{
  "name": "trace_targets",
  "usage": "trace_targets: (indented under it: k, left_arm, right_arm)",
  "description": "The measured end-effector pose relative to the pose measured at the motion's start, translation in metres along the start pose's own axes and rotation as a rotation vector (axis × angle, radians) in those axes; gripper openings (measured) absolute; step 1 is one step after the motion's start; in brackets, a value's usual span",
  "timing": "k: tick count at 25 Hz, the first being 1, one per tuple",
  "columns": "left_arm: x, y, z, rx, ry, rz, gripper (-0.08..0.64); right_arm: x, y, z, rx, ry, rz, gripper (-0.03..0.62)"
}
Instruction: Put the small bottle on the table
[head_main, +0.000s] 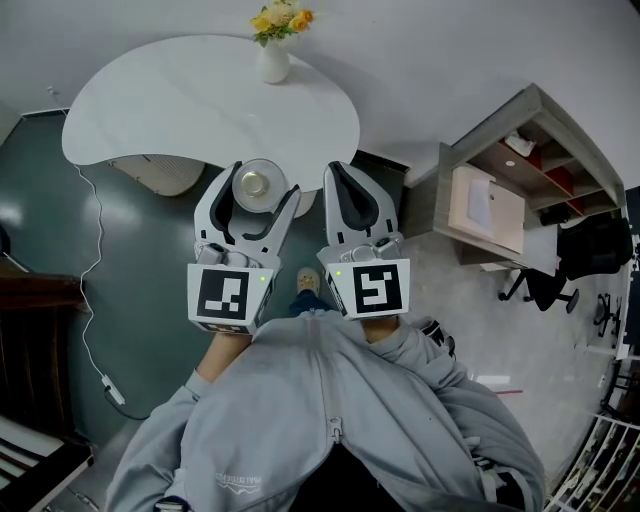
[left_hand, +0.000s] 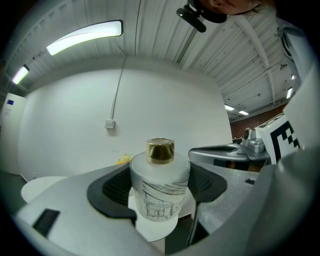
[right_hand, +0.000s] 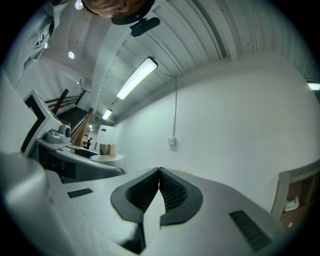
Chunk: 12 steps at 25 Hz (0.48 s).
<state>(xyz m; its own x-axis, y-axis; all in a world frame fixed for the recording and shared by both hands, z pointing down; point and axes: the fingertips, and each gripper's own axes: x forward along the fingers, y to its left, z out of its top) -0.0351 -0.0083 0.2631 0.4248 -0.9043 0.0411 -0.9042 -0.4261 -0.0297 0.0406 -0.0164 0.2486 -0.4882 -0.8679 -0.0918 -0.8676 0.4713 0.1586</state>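
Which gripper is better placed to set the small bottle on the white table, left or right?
Left. The left gripper is shut on the small bottle, upright between its jaws, with the table just ahead. The right gripper is shut and empty; it would need a handover.

The white, rounded table (head_main: 200, 110) carries one white vase (head_main: 273, 62) of yellow flowers (head_main: 280, 20) near its 1 o'clock edge.

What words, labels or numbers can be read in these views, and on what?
Nothing is legible.
sweatshirt print: too small to read.
small bottle: line drawing only, no words visible.
marker cubes: black-and-white patterns, not letters.
blue wall sign: too small to read.
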Motion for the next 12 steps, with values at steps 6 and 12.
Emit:
trace_targets:
  k: [6, 12]
  left_arm:
    - [0.034, 0.007, 0.002, 0.009, 0.006, 0.018, 0.331]
    - [0.063, 0.014, 0.002, 0.006, 0.003, 0.065, 0.331]
  right_arm:
    - [0.03, -0.023, -0.005, 0.017, -0.006, 0.024, 0.026]
    - [0.055, -0.043, -0.013, -0.001, -0.016, 0.074, 0.026]
